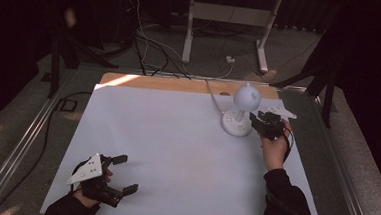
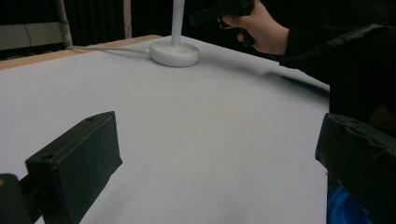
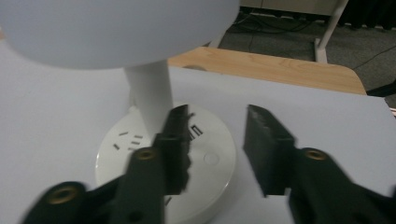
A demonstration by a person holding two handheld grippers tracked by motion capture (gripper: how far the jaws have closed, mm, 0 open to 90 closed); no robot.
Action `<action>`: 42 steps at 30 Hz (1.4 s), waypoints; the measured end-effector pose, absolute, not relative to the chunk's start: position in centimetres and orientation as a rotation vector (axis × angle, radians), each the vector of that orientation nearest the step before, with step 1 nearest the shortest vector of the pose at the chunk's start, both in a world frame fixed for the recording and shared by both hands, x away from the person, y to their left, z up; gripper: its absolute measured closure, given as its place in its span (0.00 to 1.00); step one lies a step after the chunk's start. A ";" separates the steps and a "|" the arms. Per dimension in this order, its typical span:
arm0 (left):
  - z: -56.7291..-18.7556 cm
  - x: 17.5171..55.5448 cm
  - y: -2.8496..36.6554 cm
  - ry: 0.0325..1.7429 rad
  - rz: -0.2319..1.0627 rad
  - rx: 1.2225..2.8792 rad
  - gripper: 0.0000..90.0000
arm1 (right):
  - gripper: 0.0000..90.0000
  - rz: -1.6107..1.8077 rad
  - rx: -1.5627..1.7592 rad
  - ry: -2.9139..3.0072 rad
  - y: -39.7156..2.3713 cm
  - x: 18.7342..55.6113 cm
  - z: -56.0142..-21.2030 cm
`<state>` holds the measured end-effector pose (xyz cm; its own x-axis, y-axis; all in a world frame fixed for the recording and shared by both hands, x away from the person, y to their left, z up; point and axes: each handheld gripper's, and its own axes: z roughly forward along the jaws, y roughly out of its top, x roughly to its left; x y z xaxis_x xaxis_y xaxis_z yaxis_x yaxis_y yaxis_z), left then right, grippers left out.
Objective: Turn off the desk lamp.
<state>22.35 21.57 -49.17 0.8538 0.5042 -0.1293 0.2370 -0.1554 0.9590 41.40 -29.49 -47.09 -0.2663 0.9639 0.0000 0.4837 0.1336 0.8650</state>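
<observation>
A white desk lamp stands at the table's back right, with a round globe head [image 1: 246, 97] [image 3: 116, 28] on a short stem [image 3: 149, 100]. Its disc base [image 1: 237, 124] [image 2: 174, 52] [image 3: 210, 158] carries socket slots. My right gripper [image 1: 258, 122] [image 3: 215, 114] is open and hovers at the base's right side, one jaw close beside the stem, with nothing held. A hand holds this gripper [image 2: 219, 11] beside the stem in the left gripper view. My left gripper [image 1: 127, 174] [image 2: 217, 154] is wide open and empty low over the table's front left corner.
A white sheet [image 1: 176, 146] covers the wooden table [image 1: 180, 84]. The lamp's cord [image 1: 212, 94] runs off the back edge to cables on the floor. A table frame [image 1: 229, 19] stands behind. Metal rails [image 1: 20, 147] flank the table.
</observation>
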 end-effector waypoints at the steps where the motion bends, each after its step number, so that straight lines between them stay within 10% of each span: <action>1: -49.2 22.4 21.6 0.571 0.258 1.743 0.01 | 0.59 1.047 1.387 1.838 -29.5 41.3 -47.0; 15: -49.1 22.3 21.6 0.573 0.257 1.737 0.01 | 0.01 1.243 1.405 1.959 -29.7 37.7 -46.3; 42: -49.1 22.3 21.5 0.564 0.254 1.742 0.01 | 0.00 1.379 1.253 2.161 -30.0 28.2 -48.7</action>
<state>22.31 21.49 -49.13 0.8573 0.4987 -0.1281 0.2341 -0.1558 0.9597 28.17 -30.03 -48.69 -0.5813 0.7887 0.2003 0.5140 0.1651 0.8417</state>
